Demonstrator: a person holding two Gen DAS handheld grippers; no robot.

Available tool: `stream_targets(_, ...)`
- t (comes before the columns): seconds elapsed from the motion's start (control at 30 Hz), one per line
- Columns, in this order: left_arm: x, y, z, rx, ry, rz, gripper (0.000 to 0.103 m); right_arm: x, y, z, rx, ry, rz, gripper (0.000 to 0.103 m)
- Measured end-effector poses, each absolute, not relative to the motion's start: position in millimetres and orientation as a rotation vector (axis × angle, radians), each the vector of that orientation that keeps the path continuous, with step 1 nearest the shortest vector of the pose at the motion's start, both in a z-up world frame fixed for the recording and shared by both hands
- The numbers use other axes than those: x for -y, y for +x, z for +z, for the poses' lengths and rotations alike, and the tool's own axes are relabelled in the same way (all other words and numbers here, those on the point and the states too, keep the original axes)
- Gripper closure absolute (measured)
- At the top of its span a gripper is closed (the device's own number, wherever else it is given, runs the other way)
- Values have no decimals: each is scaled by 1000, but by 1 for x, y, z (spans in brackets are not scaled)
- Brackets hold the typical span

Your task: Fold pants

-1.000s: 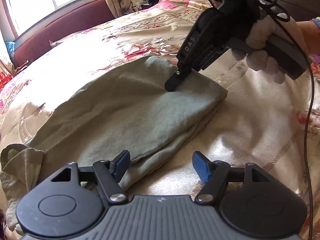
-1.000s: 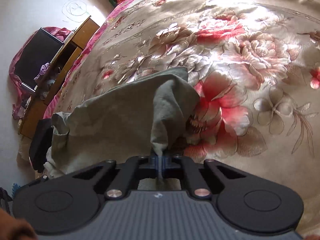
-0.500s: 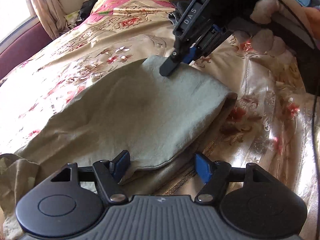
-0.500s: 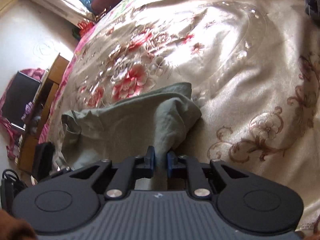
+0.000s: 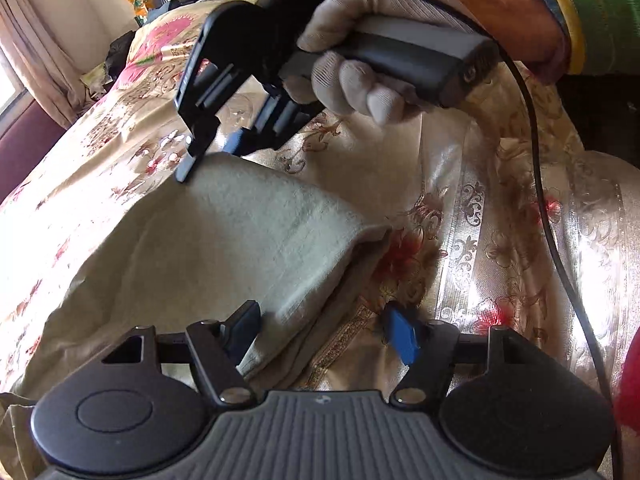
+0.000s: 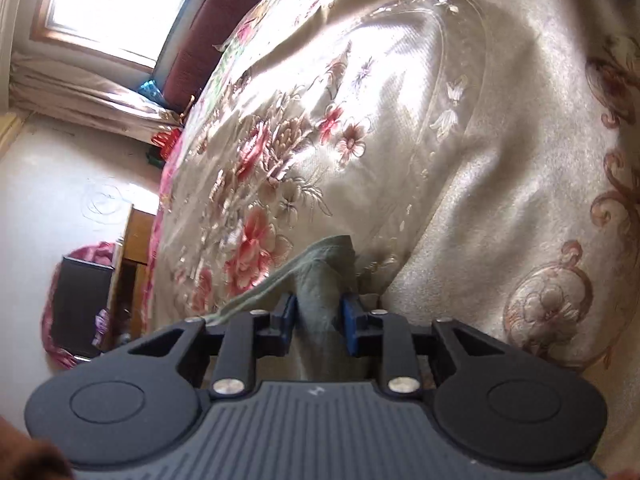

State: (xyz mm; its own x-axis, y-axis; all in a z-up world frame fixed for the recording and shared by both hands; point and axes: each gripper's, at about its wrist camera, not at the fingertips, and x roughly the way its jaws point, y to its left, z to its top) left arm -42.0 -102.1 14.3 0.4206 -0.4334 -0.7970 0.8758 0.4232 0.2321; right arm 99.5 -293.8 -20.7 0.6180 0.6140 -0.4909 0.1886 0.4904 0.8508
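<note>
Grey-green pants (image 5: 224, 240) lie folded on a floral bedspread (image 5: 460, 184). My left gripper (image 5: 322, 332) stands open at the near folded edge. Its left finger rests over the cloth, its right finger is over the bedspread, and the jaws are closing slightly. A gloved hand (image 5: 352, 80) holds my right gripper (image 5: 210, 158) at the far corner of the pants. In the right wrist view a bunched fold of the pants (image 6: 320, 280) fills the gap between the blue pads of the right gripper (image 6: 318, 320), whose jaws are closing on it.
A black cable (image 5: 540, 200) hangs from the right tool across the bedspread. Off the bed's edge stand a wooden cabinet (image 6: 136, 248) and a black screen (image 6: 80, 308). A window (image 6: 120, 4) and a maroon backrest (image 6: 200, 40) lie beyond the bed.
Both views have rolled as the hands swung sideways. The right jaws, shut tight on the fold a second ago, parted and now narrow around it. The left gripper stays wide at the near edge.
</note>
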Motion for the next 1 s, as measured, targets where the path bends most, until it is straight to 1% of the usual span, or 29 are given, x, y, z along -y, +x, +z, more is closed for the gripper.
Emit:
stream_targets(0.1, 102, -40, 13, -742, 712, -921, 23, 293, 125, -18, -843, 1051, 283, 96)
stream_targets(0.2, 103, -34, 12, -759, 686, -915, 23, 291, 149, -18, -808, 1068, 272, 97)
stream_targets(0.27, 101, -31, 11, -771, 660, -913, 23, 289, 158, -12, -805, 1016, 268, 96)
stream_targets(0.3, 100, -28, 11, -782, 641, -914, 23, 289, 159, -10, -807, 1006, 264, 91)
stream_targets(0.33, 99, -27, 11, -793, 618, -914, 23, 289, 159, -10, -805, 998, 248, 91)
stream_targets(0.37, 97, -25, 11, -802, 601, -916, 23, 291, 158, -10, -800, 982, 227, 88)
stream_targets(0.4, 94, -23, 12, -813, 578, -917, 23, 294, 158, -11, -795, 970, 211, 81)
stream_targets(0.47, 89, -21, 14, -820, 563, -914, 23, 301, 159, -16, -790, 976, 199, 71)
stream_targets(0.57, 83, -21, 19, -805, 573, -894, 23, 303, 165, -25, -815, 1018, 232, 70)
stream_targets(0.63, 78, -18, 24, -797, 568, -863, 23, 296, 166, -26, -833, 1020, 268, 65)
stream_targets(0.67, 75, -17, 26, -796, 560, -849, 23, 291, 164, -25, -841, 1012, 293, 58)
stream_targets(0.7, 69, -16, 29, -792, 547, -825, 23, 284, 163, -23, -839, 974, 297, 57)
stream_targets(0.73, 64, -14, 31, -787, 538, -805, 22, 280, 163, -20, -837, 918, 280, 62)
stream_targets(0.77, 58, -11, 33, -780, 525, -773, 22, 276, 164, -17, -862, 840, 251, 88)
stream_targets(0.8, 51, -8, 35, -776, 516, -739, 22, 277, 166, -20, -884, 836, 223, 95)
stream_targets(0.87, 34, -1, 37, -773, 499, -655, 22, 283, 167, -21, -902, 838, 173, 94)
stream_targets(0.9, 22, 3, 37, -776, 488, -609, 22, 283, 165, -16, -891, 797, 145, 89)
stream_targets(1.0, -13, 15, 37, -798, 418, -494, 22, 267, 155, 18, -820, 610, 84, 89)
